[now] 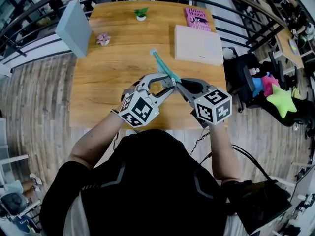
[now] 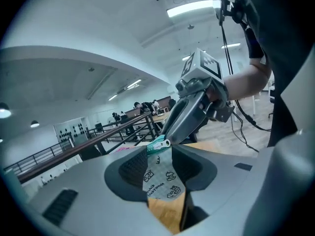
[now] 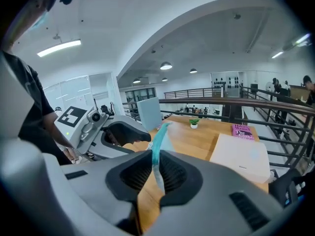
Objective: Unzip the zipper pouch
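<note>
The zipper pouch is held in the air over the wooden table, slanting away from me. It is pale grey with small prints and a teal zipper edge. My left gripper is shut on the pouch body; in the left gripper view the printed fabric fills the space between its pads. My right gripper is shut on the teal zipper edge, which runs edge-on between its pads. In the left gripper view, the right gripper meets the pouch top at a small white tab. The two grippers' tips nearly touch.
On the table stand a white box, a pink book, a small potted plant, a pink flower and a grey upright panel. A railing runs behind the table. A chair with bright toys is at the right.
</note>
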`<state>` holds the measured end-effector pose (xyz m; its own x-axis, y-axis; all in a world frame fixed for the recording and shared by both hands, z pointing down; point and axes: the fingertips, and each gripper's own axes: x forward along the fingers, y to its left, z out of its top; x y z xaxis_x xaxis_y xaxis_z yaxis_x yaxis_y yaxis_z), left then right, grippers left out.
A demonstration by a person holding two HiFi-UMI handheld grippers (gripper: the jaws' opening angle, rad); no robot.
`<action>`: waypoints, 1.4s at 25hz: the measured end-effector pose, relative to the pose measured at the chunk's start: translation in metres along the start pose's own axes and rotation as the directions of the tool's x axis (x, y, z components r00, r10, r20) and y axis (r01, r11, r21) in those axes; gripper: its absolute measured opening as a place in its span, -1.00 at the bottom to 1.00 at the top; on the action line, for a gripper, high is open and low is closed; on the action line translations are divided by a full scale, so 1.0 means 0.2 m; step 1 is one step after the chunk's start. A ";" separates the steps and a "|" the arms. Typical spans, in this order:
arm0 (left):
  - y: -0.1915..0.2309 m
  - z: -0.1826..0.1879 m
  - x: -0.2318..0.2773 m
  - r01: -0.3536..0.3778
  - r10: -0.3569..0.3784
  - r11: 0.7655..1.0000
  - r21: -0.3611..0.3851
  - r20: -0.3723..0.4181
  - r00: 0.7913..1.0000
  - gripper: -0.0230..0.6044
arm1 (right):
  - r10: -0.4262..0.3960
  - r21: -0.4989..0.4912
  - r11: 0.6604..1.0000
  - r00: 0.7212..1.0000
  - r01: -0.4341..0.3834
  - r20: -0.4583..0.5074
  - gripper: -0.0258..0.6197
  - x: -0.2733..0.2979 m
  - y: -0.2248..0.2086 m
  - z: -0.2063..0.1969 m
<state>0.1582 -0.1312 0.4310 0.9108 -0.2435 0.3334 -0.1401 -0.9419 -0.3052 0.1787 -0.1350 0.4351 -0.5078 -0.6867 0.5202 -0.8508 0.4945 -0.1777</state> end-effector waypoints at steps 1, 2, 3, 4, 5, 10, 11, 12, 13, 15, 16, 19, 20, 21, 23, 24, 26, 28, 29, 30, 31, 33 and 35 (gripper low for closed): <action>0.00 0.00 0.00 -0.006 0.006 0.999 0.032 -0.001 1.000 -0.38 | 0.002 -0.002 1.000 1.000 -0.002 -0.001 -0.75 0.00 0.01 0.00; 0.00 0.01 0.00 -0.011 0.011 0.998 0.063 0.000 1.000 -0.40 | 0.006 -0.003 1.000 1.000 -0.006 -0.002 -0.75 0.00 0.01 0.00; 0.00 0.01 0.00 -0.015 0.015 0.996 0.087 0.002 1.000 -0.42 | 0.008 -0.003 1.000 1.000 -0.008 -0.003 -0.75 0.01 0.02 0.01; 0.00 0.01 0.00 -0.017 0.016 0.995 0.099 0.006 1.000 -0.43 | 0.010 -0.004 1.000 1.000 -0.010 -0.003 -0.75 0.01 0.03 0.01; 0.00 0.01 0.00 -0.013 0.012 0.995 0.099 0.013 1.000 -0.46 | 0.012 -0.005 1.000 1.000 -0.012 -0.002 -0.75 0.01 0.03 0.01; 0.03 0.06 -0.05 0.012 -0.005 0.997 -0.076 0.091 0.996 -0.71 | 0.016 -0.010 1.000 1.000 -0.016 -0.002 -0.75 0.00 0.04 0.01; 0.05 0.06 -0.05 0.007 0.005 0.993 -0.117 0.102 0.995 -0.75 | 0.018 -0.014 1.000 1.000 -0.018 -0.004 -0.75 0.00 0.04 0.01; 0.07 0.06 -0.06 0.006 0.010 0.989 -0.146 0.107 0.994 -0.76 | 0.020 -0.018 1.000 1.000 -0.020 -0.004 -0.75 0.00 0.04 0.01; 0.08 0.06 -0.06 0.011 0.007 0.986 -0.165 0.109 0.994 -0.76 | 0.022 -0.021 1.000 1.000 -0.022 -0.005 -0.75 0.00 0.04 0.02; 0.08 0.05 -0.06 0.025 -0.005 0.983 -0.185 0.106 0.994 -0.76 | 0.028 -0.026 0.999 1.000 -0.028 -0.006 -0.75 0.01 0.05 0.02; 0.08 0.05 -0.06 0.029 -0.009 0.981 -0.190 0.104 0.994 -0.76 | 0.030 -0.026 0.999 1.000 -0.030 -0.006 -0.75 0.01 0.05 0.02; 0.08 0.06 -0.07 0.037 -0.014 0.976 -0.214 0.107 0.994 -0.80 | 0.038 -0.024 0.999 0.999 -0.038 -0.002 -0.75 0.00 0.04 0.03; 0.08 0.06 -0.07 0.042 -0.017 0.972 -0.232 0.111 0.994 -0.81 | 0.041 -0.022 0.999 0.999 -0.041 0.001 -0.75 0.00 0.04 0.04; 0.08 0.06 -0.07 0.047 -0.018 0.967 -0.251 0.116 0.993 -0.82 | 0.045 -0.022 0.999 0.999 -0.044 0.003 -0.75 0.00 0.04 0.04; 0.09 0.06 -0.08 0.050 -0.017 0.958 -0.281 0.120 0.993 -0.82 | 0.051 -0.024 0.998 0.999 -0.051 0.007 -0.75 0.00 0.05 0.05; 0.10 0.06 -0.08 0.049 -0.016 0.956 -0.290 0.118 0.993 -0.82 | 0.055 -0.028 0.998 0.998 -0.055 0.007 -0.76 0.01 0.05 0.05; 0.10 0.06 -0.09 0.051 -0.016 0.948 -0.313 0.115 0.993 -0.83 | 0.060 -0.037 0.998 0.998 -0.060 0.010 -0.76 0.01 0.05 0.05; 0.12 0.05 -0.10 0.050 -0.010 0.939 -0.340 0.116 0.993 -0.83 | 0.064 -0.041 0.997 0.998 -0.064 0.018 -0.76 0.01 0.06 0.06; 0.12 0.05 -0.10 0.046 -0.006 0.936 -0.348 0.115 0.993 -0.83 | 0.068 -0.041 0.997 0.998 -0.067 0.021 -0.76 0.01 0.07 0.06; 0.13 0.04 -0.10 0.043 -0.004 0.935 -0.351 0.111 0.994 -0.83 | 0.071 -0.043 0.997 0.997 -0.070 0.020 -0.76 0.02 0.07 0.06; 0.13 0.04 -0.11 0.042 -0.005 0.935 -0.351 0.106 0.994 -0.83 | 0.075 -0.045 0.996 0.997 -0.074 0.018 -0.76 0.02 0.08 0.06; 0.13 0.03 -0.11 0.046 -0.011 0.934 -0.355 0.099 0.995 -0.83 | 0.080 -0.054 0.995 0.997 -0.079 0.008 -0.76 0.03 0.08 0.05; 0.13 0.03 -0.11 0.053 -0.019 0.927 -0.370 0.095 0.995 -0.83 | 0.084 -0.063 0.995 0.997 -0.083 0.000 -0.76 0.03 0.08 0.05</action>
<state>0.1372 -0.1493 0.4101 0.9462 -0.2021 0.2529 -0.2250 -0.9722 0.0650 0.1606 -0.1363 0.4265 -0.5772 -0.6432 0.5031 -0.7952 0.5828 -0.1672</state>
